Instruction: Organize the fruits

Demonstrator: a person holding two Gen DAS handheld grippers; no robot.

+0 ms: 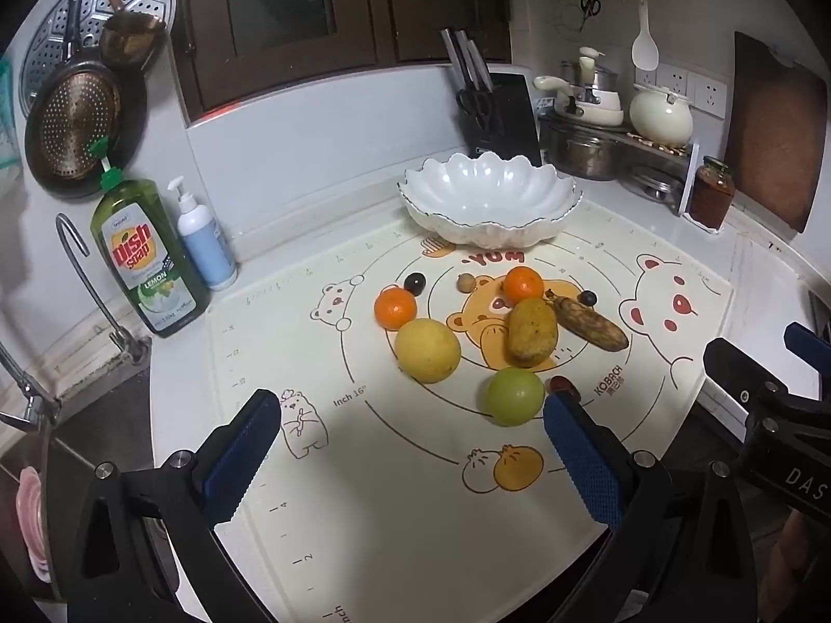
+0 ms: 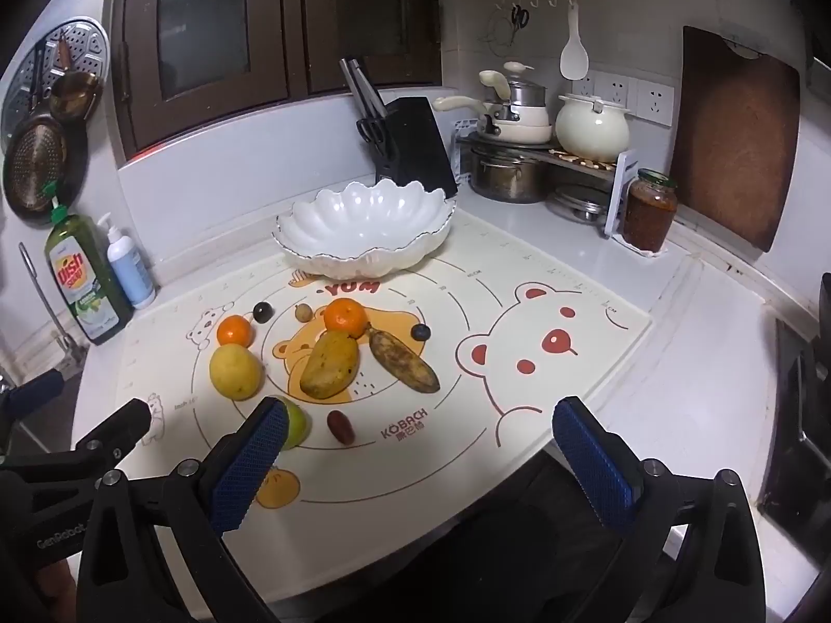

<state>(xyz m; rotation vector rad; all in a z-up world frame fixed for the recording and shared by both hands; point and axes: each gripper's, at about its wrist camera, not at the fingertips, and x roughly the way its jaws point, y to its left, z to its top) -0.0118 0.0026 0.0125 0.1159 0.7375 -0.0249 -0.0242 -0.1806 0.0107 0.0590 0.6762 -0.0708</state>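
Observation:
Several fruits lie on a bear-print mat (image 1: 415,493): a yellow lemon (image 1: 427,349), a mango (image 1: 532,332), a spotted banana (image 1: 592,323), two oranges (image 1: 396,307) (image 1: 523,284), a green fruit (image 1: 514,396), a red date (image 2: 340,427), dark grapes (image 1: 415,283) and a small brown nut (image 1: 466,283). An empty white scalloped bowl (image 1: 488,197) stands behind them. My left gripper (image 1: 410,425) hovers open at the mat's near side, short of the green fruit. My right gripper (image 2: 420,431) is open too, over the mat's near edge, its left finger hiding part of the green fruit (image 2: 297,425).
Dish soap (image 1: 143,259), a pump bottle (image 1: 205,239) and a tap (image 1: 83,280) stand left by the sink. A knife block (image 1: 498,114), pots on a rack (image 1: 597,145), a jar (image 1: 711,192) and a cutting board (image 1: 774,130) line the back right.

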